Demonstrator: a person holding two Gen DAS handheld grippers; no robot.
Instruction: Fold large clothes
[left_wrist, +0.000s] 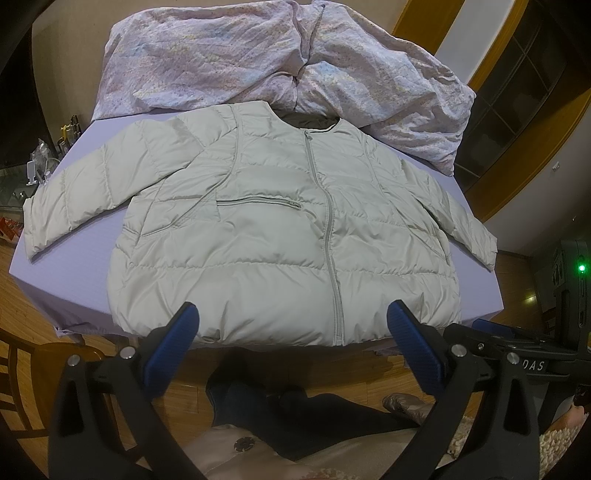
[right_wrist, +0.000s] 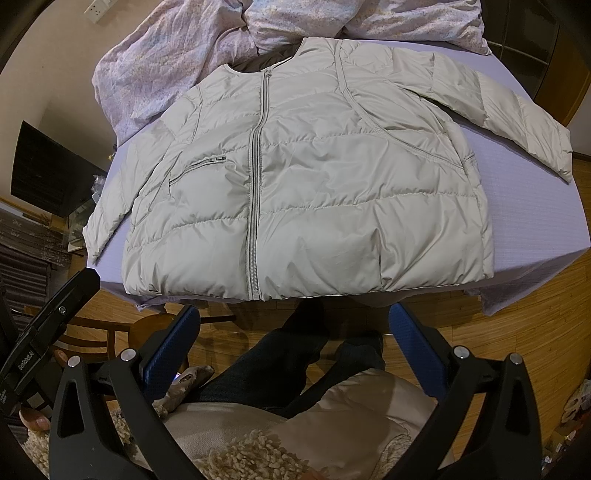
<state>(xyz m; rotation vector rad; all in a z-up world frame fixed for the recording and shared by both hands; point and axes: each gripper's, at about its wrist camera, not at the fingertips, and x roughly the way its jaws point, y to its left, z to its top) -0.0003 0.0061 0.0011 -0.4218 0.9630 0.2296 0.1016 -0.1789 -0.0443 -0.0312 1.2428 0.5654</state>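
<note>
Left wrist view: the left gripper (left_wrist: 291, 325) hangs released over the hem of the pale puffer jacket (left_wrist: 266, 240), spread flat and zipped on the lavender tabletop (left_wrist: 74, 291). Right wrist view: the right gripper (right_wrist: 293, 330), likewise spread wide, hovers short of the jacket (right_wrist: 314, 177), with a floral quilt (right_wrist: 155, 59) bunched behind its collar.

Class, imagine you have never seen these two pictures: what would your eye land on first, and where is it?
First, the pale puffer jacket, zipped and spread flat, sleeves out, across the lilac-covered table. Behind its collar lies a crumpled floral quilt. At the bottom of each view, an open hand-held gripper with blue pads, left and right, hangs near the jacket's hem, holding nothing.
</note>
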